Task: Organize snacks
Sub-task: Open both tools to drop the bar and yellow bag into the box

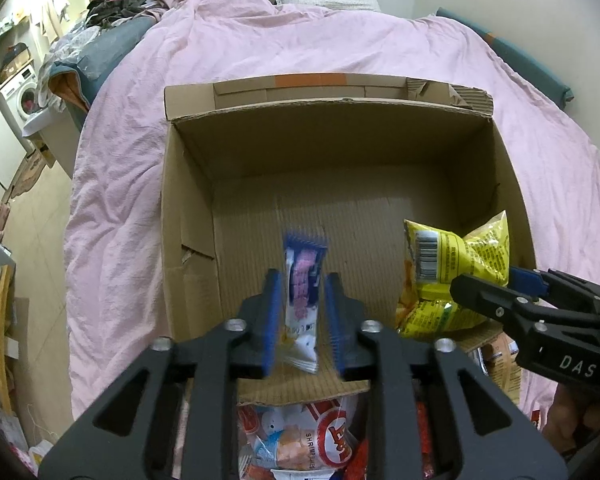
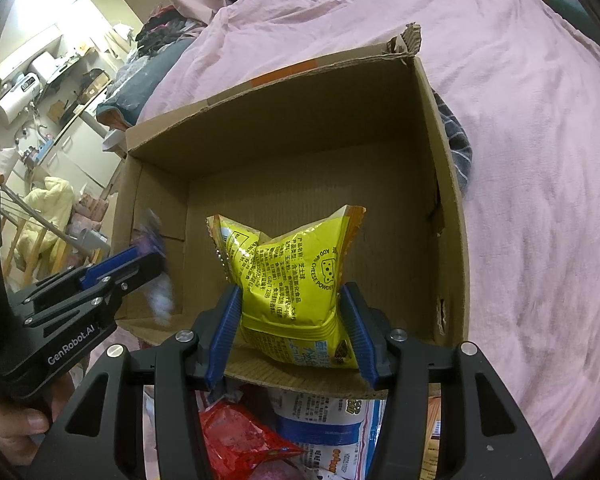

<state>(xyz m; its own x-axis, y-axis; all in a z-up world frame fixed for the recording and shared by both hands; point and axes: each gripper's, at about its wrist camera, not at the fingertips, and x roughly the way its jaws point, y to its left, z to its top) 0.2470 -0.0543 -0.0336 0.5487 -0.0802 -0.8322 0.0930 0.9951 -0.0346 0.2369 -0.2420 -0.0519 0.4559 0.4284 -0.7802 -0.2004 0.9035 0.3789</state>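
Left gripper (image 1: 302, 320) pads apart beside blurry white-blue snack pack (image 1: 302, 300), long way up-down, over cardboard box (image 1: 188, 208). Right gripper (image 2: 294, 328) squeezes yellow cheese bag (image 2: 292, 276) upright, top pointing up, over box near edge.

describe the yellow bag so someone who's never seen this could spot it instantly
On the pink bedspread stands an open cardboard box. Over its near edge the right gripper pinches the yellow bag, a puffy foil pouch. It is the only yellow pack, printed "ADD CHEESE POWDER"; the left gripper has a slim white-and-blue packet.
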